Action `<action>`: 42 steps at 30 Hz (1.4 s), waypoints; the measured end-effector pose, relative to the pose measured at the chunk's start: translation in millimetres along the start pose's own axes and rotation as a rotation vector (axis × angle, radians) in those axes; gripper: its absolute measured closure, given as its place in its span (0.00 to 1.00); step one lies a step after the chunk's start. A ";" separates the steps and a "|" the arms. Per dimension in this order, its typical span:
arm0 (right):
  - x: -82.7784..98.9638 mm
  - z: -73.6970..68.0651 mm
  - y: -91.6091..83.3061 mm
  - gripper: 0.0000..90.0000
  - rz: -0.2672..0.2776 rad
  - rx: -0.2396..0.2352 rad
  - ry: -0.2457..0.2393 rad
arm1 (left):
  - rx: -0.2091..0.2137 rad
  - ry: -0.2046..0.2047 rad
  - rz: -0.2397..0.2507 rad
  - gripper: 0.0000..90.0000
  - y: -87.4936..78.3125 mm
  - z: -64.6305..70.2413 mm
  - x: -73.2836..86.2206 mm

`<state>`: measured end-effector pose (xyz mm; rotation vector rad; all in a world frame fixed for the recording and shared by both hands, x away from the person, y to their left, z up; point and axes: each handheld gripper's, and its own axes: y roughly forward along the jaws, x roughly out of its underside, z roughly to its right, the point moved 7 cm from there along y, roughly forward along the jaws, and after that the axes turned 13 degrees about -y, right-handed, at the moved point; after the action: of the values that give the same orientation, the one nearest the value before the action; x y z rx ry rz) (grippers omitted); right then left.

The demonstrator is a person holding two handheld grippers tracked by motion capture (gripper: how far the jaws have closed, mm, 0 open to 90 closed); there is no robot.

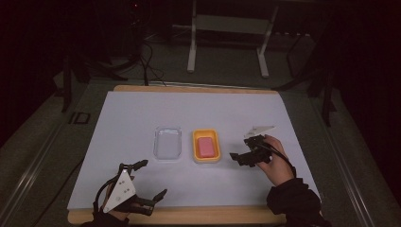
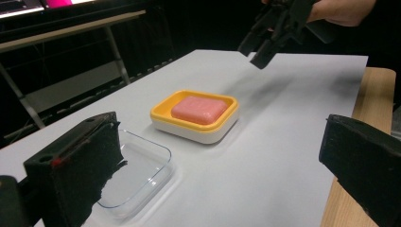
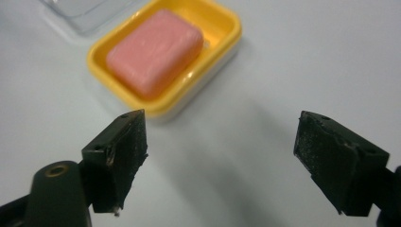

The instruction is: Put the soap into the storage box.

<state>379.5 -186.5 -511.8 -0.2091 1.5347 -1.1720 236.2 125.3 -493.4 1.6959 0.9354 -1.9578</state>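
Note:
A pink soap bar [image 1: 206, 147] lies in a yellow dish [image 1: 195, 144] at the middle of the white sheet. A clear plastic tray [image 1: 168, 143] sits just left of the dish with nothing in it. My right gripper [image 1: 240, 150] hovers right of the dish, open, and its own view has the soap [image 3: 153, 52] and dish [image 3: 222, 28] ahead of its spread jaws [image 3: 220, 161]. My left gripper [image 1: 151, 178] rests near the front edge, open and holding nothing. Its view looks past the clear tray [image 2: 142, 165] to the soap [image 2: 198, 109] and the right gripper [image 2: 267, 38].
The white sheet [image 1: 142, 109] covers a wooden table whose edge [image 1: 189, 215] runs along the front. A white metal frame [image 1: 227, 28] and cables stand on the dark floor behind. A person's sleeve [image 1: 293, 198] comes in at the bottom right.

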 end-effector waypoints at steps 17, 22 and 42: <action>38.1 7.1 -36.0 0.19 0.145 0.121 0.074 | -0.001 0.003 0.002 0.01 -0.5 0.9 -0.3; 52.3 8.3 -45.7 0.20 0.163 0.140 0.108 | -0.001 0.003 0.002 0.01 -0.8 0.9 -0.3; 66.3 16.1 -49.0 0.20 0.200 0.150 0.169 | 0.010 0.007 -0.008 0.01 -0.4 2.7 0.6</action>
<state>347.9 -264.2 -515.9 0.1440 1.5650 -1.1617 233.9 123.8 -493.8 1.7082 0.9378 -1.9654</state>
